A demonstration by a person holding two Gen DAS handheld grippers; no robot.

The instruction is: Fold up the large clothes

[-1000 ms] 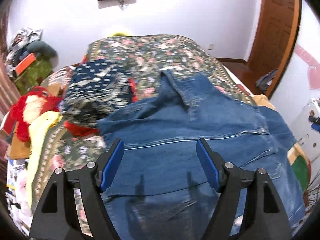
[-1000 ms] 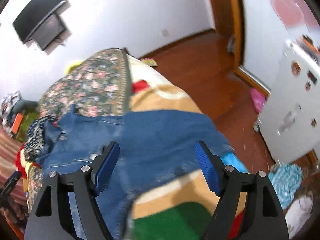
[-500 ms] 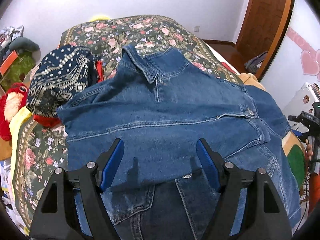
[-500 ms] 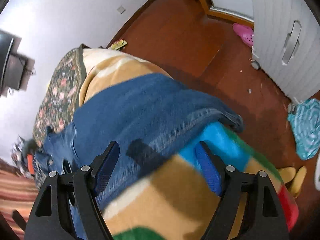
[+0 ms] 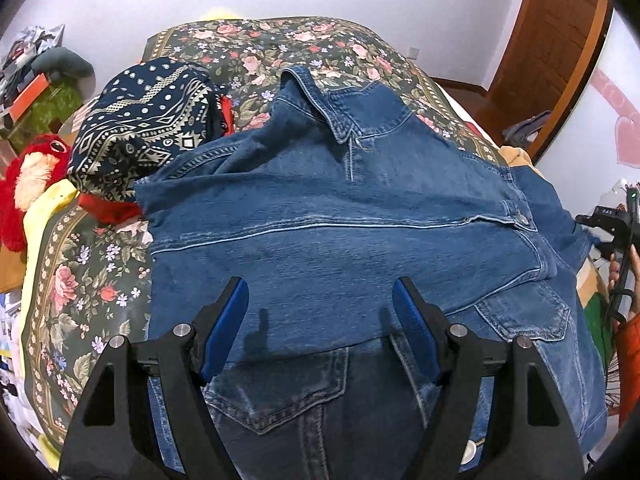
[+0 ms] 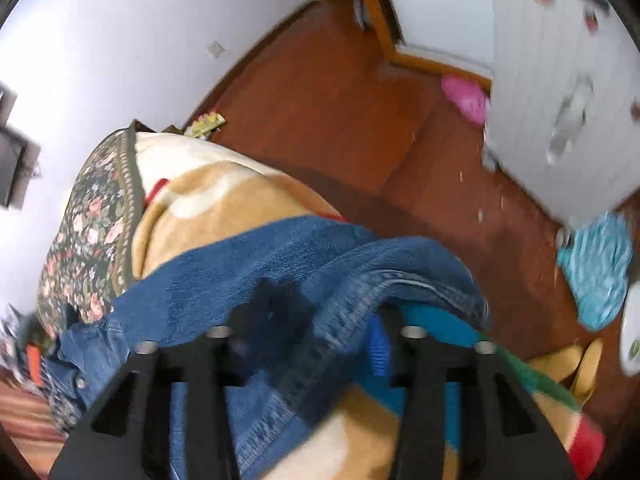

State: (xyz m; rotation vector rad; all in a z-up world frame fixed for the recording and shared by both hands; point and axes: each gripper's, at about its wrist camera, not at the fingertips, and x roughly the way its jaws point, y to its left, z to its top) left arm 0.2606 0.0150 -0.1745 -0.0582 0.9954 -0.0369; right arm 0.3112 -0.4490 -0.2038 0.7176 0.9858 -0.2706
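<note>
**Denim jacket spread on bed, fold barely started**

Blue denim jacket [image 5: 340,216] lies mostly flat across the bed with the dark floral bedspread [image 5: 88,280], collar away from the camera, one sleeve laid across the chest. Judging by this, no real fold done yet; body and sleeves are left to fold.

Left gripper [image 5: 320,320] hovers over the jacket's lower half, fingers wide apart, holding nothing. Right gripper [image 6: 308,344] sits at the jacket's edge hanging off the bed side; blurry, fingers look closed in on a denim fold, likely gripping it.

Beside the jacket: navy patterned folded cloth [image 5: 148,124], red plush toy [image 5: 28,180], and a tan, green and blue blanket [image 6: 224,192] underneath. Room: white walls, red-brown wooden floor [image 6: 340,120], wooden door [image 5: 560,40], white cabinet [image 6: 560,60], teal cloth [image 6: 596,272] and pink slipper [image 6: 466,96] on the floor.
</note>
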